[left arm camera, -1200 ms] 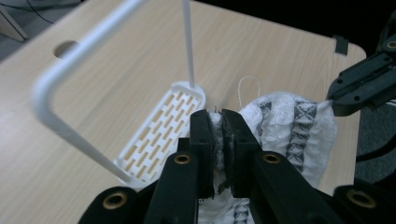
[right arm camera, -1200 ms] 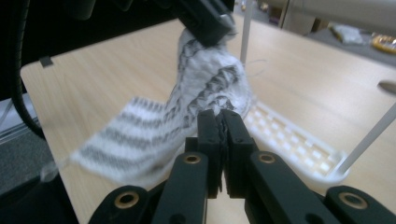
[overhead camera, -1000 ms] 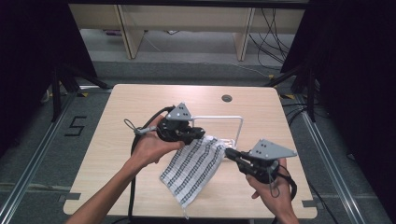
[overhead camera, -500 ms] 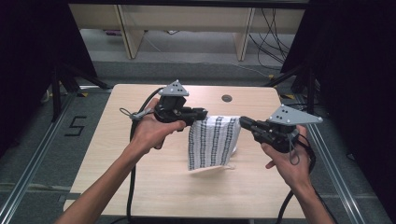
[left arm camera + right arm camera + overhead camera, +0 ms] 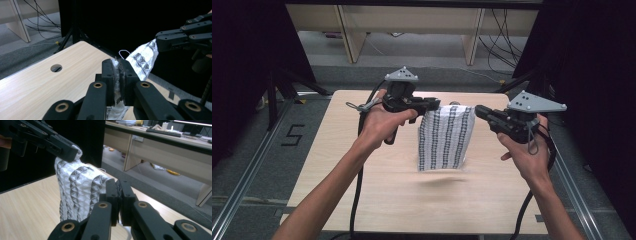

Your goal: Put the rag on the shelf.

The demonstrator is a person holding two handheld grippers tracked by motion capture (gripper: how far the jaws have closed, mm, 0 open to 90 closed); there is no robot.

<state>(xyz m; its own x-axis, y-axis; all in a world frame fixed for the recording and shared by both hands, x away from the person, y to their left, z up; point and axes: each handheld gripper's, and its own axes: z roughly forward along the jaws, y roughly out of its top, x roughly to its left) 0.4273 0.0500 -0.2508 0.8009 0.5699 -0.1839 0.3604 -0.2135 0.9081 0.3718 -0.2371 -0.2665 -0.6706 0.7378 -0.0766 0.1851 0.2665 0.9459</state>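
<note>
Patterned cloth (image 5: pixel 447 137) hanging above mid-bench (image 5: pixel 362 185), top 2 corners pinched: left gripper (image 5: pixel 436 104) clamped on one, right gripper (image 5: pixel 479 110) on the other. Lower edge just clear of bare wood all round.

The cloth's (image 5: pixel 142 58) top corners are disappearing between the pressed-together fingers (image 5: pixel 107 77) of each gripper. Its lower edge is blurring in the high view. Both forearms are running off the bottom edge.

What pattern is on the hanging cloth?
White cloth with dark patterned vertical stripes, clearest in the high view.
</note>
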